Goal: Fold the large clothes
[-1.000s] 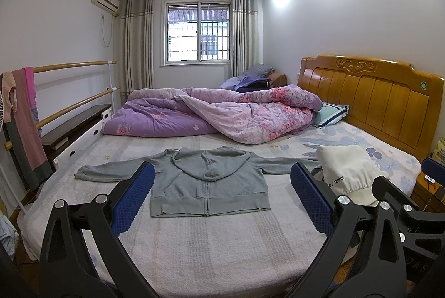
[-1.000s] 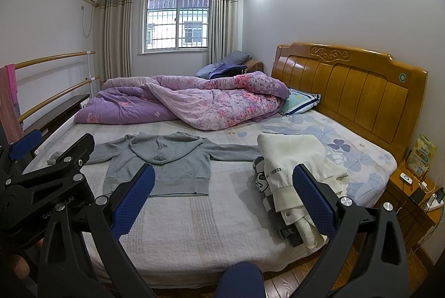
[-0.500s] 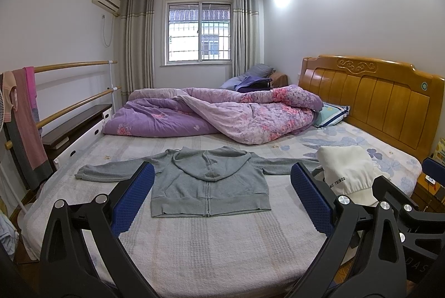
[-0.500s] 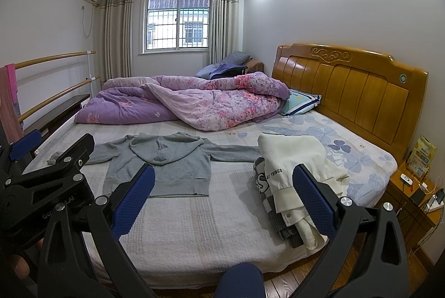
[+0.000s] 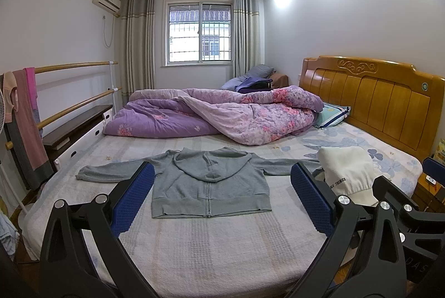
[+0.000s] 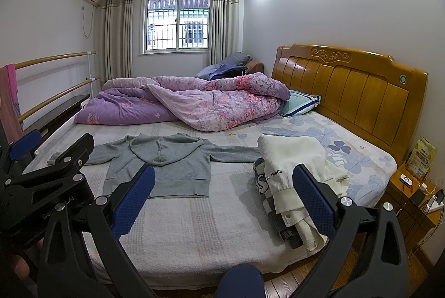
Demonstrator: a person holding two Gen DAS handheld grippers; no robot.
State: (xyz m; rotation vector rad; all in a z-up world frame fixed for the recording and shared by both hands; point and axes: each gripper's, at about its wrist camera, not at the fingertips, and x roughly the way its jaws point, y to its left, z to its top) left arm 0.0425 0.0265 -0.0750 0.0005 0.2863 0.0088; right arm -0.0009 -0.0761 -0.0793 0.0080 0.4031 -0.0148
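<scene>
A grey zip hoodie [image 5: 207,184] [image 6: 167,164] lies flat on the bed, front up, sleeves spread to both sides, hood folded down on its chest. My left gripper [image 5: 222,195] hangs open above the bed's near part, its blue pads wide apart and nothing between them. My right gripper [image 6: 224,196] is open too, held back from the bed edge, framing the hoodie's hem and a pile of clothes. The left gripper's body [image 6: 41,186] shows at the left of the right wrist view.
A pile of clothes topped by a cream garment [image 5: 347,175] [image 6: 292,167] sits on the bed's right side. A purple quilt [image 5: 217,117] is heaped at the back. The wooden headboard [image 5: 375,100] stands right, a nightstand [image 6: 411,195] beyond it, rails with hanging clothes [image 5: 25,114] left.
</scene>
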